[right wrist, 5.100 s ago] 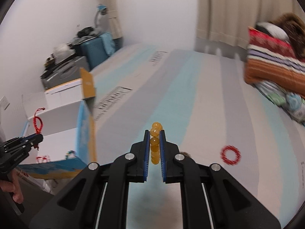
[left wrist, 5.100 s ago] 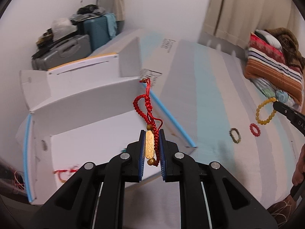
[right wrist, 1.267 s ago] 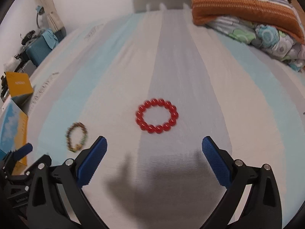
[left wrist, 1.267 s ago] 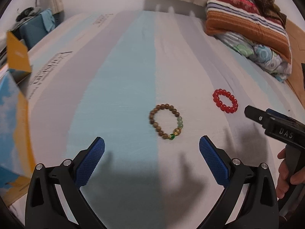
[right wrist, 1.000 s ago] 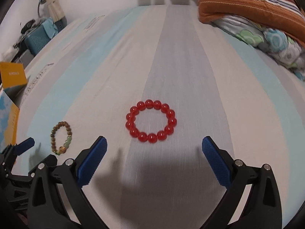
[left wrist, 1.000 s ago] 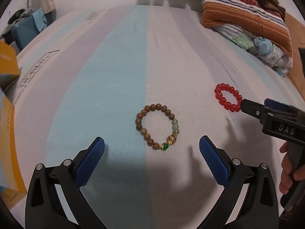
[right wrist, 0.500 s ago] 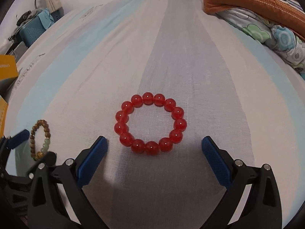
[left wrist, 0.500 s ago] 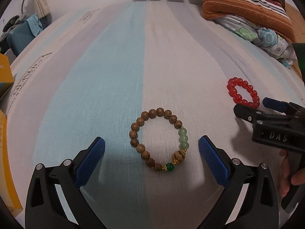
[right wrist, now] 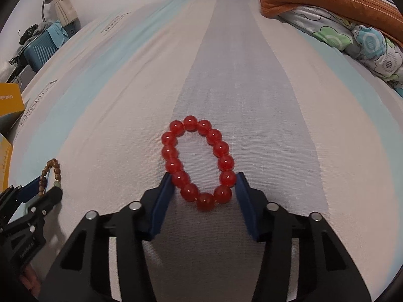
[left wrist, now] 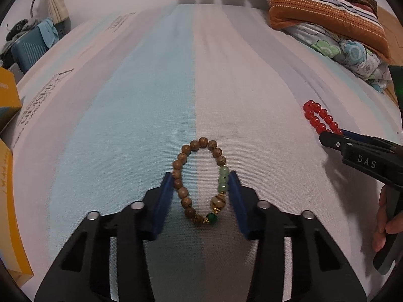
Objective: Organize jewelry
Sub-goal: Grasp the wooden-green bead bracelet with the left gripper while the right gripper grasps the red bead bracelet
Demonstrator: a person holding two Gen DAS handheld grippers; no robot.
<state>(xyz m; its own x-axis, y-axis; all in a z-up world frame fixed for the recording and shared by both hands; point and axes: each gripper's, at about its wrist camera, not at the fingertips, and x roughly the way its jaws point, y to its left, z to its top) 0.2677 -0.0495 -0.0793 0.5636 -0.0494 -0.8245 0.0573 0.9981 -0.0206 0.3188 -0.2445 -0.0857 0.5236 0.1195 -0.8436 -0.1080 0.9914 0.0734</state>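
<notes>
A: What is closest to the left tongs (left wrist: pixel 201 188)?

B: The brown bead bracelet (left wrist: pixel 199 182). It lies flat on the striped bed sheet (left wrist: pixel 141 105). The two blue pads (left wrist: pixel 165 198) sit one on each side of it and touch its beads. The ring looks pushed into a long oval. The tongs are partly open, only as wide as the bracelet.

A: What beads does it have?

B: Mostly brown ones, some light green ones on the right side, and one dark green bead at the near end.

A: And the right tongs (right wrist: pixel 204 183)?

B: Same thing. The red bead bracelet (right wrist: pixel 199 162) lies on the sheet between their blue pads (right wrist: pixel 163 201). The pads touch the near beads on both sides. These tongs are partly open too, just as wide as the red ring. I cannot tell how hard either pair is pressing.

A: Can each camera see the other tongs?

B: Yes. Both pairs are side by side on the bed.

A: What is farther away?

B: A yellow box (left wrist: pixel 7 93) at the left edge of the bed. A striped pillow (left wrist: pixel 325 10) on a flowery blanket (left wrist: pixel 352 52) at the far right. In the far left corner, a blue suitcase (right wrist: pixel 37 50).
</notes>
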